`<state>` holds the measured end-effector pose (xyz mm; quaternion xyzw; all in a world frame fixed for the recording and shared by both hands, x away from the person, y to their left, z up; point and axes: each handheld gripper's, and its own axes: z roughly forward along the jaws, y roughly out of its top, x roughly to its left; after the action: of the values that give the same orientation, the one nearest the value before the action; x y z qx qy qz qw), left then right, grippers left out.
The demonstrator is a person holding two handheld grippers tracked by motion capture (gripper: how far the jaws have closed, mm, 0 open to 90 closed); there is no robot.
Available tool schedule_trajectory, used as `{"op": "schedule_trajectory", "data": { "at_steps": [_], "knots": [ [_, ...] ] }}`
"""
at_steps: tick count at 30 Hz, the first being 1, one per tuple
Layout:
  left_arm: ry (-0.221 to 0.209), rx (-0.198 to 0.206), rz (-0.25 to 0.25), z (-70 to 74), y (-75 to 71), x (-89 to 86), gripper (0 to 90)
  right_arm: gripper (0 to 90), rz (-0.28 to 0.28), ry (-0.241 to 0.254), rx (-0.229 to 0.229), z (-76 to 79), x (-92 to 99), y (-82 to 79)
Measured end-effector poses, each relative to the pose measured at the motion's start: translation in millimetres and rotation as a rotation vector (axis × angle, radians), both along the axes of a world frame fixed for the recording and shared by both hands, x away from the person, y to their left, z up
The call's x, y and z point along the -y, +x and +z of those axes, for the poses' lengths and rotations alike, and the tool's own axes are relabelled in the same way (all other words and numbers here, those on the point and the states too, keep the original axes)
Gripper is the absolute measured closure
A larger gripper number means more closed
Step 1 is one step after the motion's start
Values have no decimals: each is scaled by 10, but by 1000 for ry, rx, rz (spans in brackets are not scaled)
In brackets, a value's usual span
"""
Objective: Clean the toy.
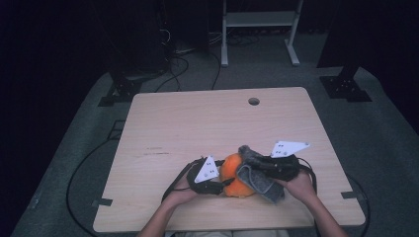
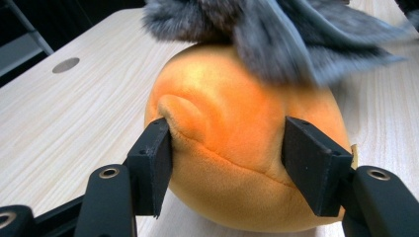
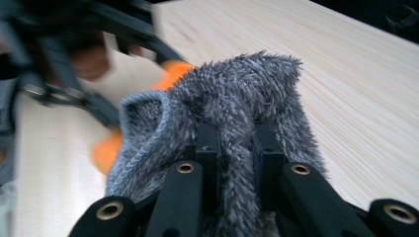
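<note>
Orange plush ball [image 2: 237,148], round and soft with a stitched seam, sits on the pale wooden worktop [image 1: 197,123] near the person's edge, between the two hands. A grey fuzzy fabric cover [image 1: 257,173] with a stitched rim drapes over the top and right side of the ball. The left gripper [image 2: 227,158] comes at the ball from its left; its jaws stand on either side of the ball, the pads touching and dimpling the plush, so they are clamped on it, though partly apart because of its width. The right gripper [image 3: 236,148] has its jaws nearly together, pinching a bunched fold of the grey cover between the pads. In the right gripper view the cover rises in a tuft above the jaws, with orange plush peeking out behind it and the other gripper blurred farther off. From the high view, a round hole [image 1: 253,101] marks the far side of the worktop, and black cables trail from both grippers.
</note>
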<state>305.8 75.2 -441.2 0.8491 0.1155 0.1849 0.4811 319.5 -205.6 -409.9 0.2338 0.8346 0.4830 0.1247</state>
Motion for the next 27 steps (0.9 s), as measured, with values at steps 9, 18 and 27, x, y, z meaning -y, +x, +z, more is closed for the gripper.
{"op": "schedule_trajectory", "data": {
  "at_steps": [9,18,27],
  "knots": [
    [-117,-241,9,75,109,-15,123,772,17,9,-18,-127,64,-252],
    [-35,-140,-75,27,-23,129,309,771,16,126,-45,-62,385,-319],
    [-81,-178,-30,127,-67,248,203,772,-6,73,-59,-173,205,-294]
  ]
}}
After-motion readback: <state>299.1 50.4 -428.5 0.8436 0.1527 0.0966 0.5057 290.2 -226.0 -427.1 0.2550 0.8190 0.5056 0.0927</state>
